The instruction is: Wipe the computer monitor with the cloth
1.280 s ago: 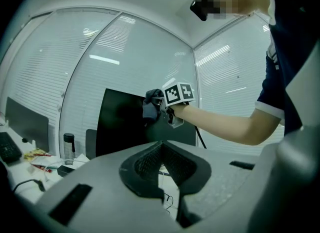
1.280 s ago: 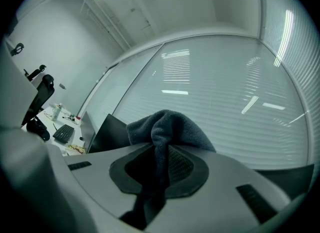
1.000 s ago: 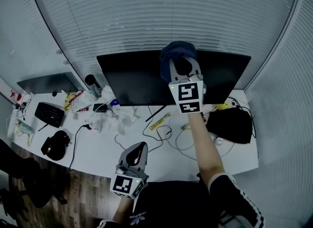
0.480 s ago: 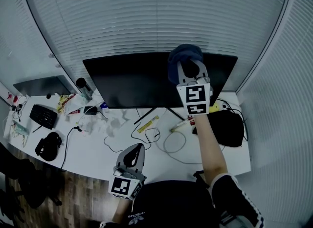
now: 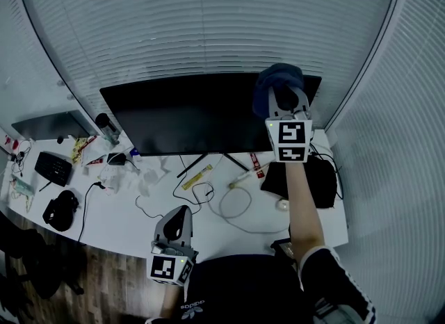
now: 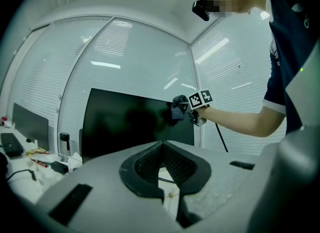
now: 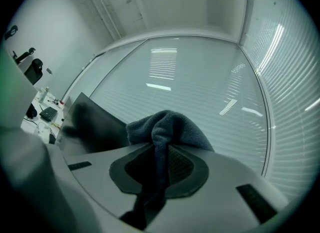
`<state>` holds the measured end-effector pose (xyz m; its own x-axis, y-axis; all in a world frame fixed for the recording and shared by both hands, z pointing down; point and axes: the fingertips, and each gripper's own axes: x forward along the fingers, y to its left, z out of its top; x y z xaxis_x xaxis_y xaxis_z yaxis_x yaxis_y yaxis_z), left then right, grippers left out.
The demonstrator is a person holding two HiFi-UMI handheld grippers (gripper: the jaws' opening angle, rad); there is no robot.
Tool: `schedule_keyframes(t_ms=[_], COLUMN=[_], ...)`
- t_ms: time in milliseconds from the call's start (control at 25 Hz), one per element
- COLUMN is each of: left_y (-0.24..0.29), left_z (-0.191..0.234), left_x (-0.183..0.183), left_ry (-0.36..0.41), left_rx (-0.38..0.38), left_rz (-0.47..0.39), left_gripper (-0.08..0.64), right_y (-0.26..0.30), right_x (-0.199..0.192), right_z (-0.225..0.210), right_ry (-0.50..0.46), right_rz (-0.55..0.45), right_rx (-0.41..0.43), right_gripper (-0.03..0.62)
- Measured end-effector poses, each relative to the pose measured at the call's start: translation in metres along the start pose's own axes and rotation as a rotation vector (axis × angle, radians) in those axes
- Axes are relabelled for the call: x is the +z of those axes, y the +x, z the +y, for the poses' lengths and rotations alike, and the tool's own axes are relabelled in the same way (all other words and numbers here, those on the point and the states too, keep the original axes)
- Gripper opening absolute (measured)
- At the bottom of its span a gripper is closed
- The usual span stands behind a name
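Note:
A wide black monitor (image 5: 188, 110) stands on the white desk (image 5: 125, 208) before the blinds. My right gripper (image 5: 284, 93) is raised at the monitor's upper right corner, shut on a dark blue cloth (image 5: 277, 79) that presses against the screen. In the right gripper view the cloth (image 7: 167, 127) bunches out between the shut jaws, with the monitor (image 7: 92, 122) to its left. My left gripper (image 5: 175, 224) hangs low near the desk's front edge, jaws shut and empty. From the left gripper view, the monitor (image 6: 130, 122), the cloth (image 6: 177, 109) and the right gripper (image 6: 186, 111) show ahead.
On the desk lie a keyboard (image 5: 53, 168), a black mouse (image 5: 59, 208), a bottle (image 5: 106, 126), loose cables (image 5: 229, 201), a black bag (image 5: 309, 180) at the right and a second screen (image 5: 49, 124) at the far left. Blinds close off the back and right.
My right gripper and the cloth have slid rightwards along the monitor's top edge to its right corner. The left gripper has sunk a little lower and nearer.

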<state>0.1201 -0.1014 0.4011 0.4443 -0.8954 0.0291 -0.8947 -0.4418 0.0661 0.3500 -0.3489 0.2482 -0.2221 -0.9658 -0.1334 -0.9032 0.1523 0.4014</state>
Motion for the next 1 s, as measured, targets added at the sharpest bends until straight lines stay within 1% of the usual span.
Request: schedule_keyframes(t_ms=[240,560,720,840,1000], left_y=[0.001,0.008,0.014,0.019,0.024], left_z=[-0.003,-0.014,-0.016,-0.017,-0.022], left_x=[0.001,-0.003,-0.002,0.000,-0.001], left_ry=[0.007,0.006,0.009,0.013,0.015], left_rx=[0.030,0.020,0.013,0.003,-0.012], left_rz=[-0.006,-0.002,0.005,0.002,0.006], left_gripper=[0.005,0.005,0.005,0.005,0.005], right_y=[-0.011,-0.023,-0.030,-0.030,-0.032], right_x=[-0.014,-0.035,-0.047,-0.050,-0.053], right_z=[-0.040,-0.090,-0.114,-0.122,-0.119], right_ry=[0.003,-0.029,-0.016,-0.018,-0.026], right_rz=[0.006,0.033,0.052,0.054,0.058], right_rx=[-0.046,-0.114,-0.163,-0.173,-0.172], right_gripper=[0.047,0.048,0.048,0.048,0.047])
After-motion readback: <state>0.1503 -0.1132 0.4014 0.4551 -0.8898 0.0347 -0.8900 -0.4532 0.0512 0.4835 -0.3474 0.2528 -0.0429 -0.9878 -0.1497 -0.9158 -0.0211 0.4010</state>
